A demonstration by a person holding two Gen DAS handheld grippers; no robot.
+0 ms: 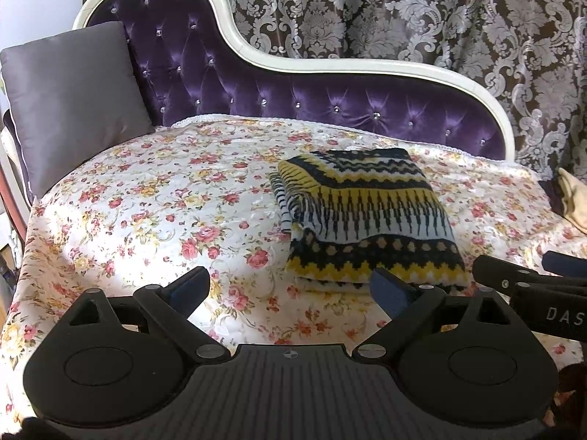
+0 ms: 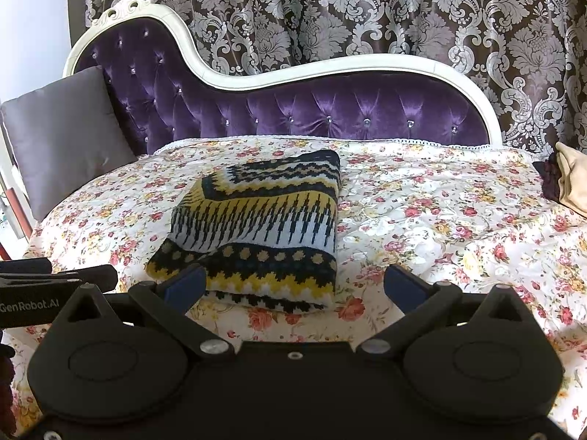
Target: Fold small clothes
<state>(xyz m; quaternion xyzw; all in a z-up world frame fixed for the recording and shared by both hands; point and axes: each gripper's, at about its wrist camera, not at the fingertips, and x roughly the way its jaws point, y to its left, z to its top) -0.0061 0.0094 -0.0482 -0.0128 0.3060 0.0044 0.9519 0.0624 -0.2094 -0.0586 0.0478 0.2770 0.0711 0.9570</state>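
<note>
Left gripper [image 1: 290, 286] wide open, empty; right gripper [image 2: 293, 286] same; folded knit [image 2: 256, 227] lies flat on floral cover [image 1: 146, 198].

Chaise w/ floral quilt [image 2: 440, 220]; on it: folded knit sweater [image 2: 264, 220], grey cushion [image 2: 62, 139] at left end.

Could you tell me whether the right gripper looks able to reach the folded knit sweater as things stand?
Probably yes: the right gripper is open, and the folded knit sweater lies just ahead on the floral cover, with nothing between them.
</note>
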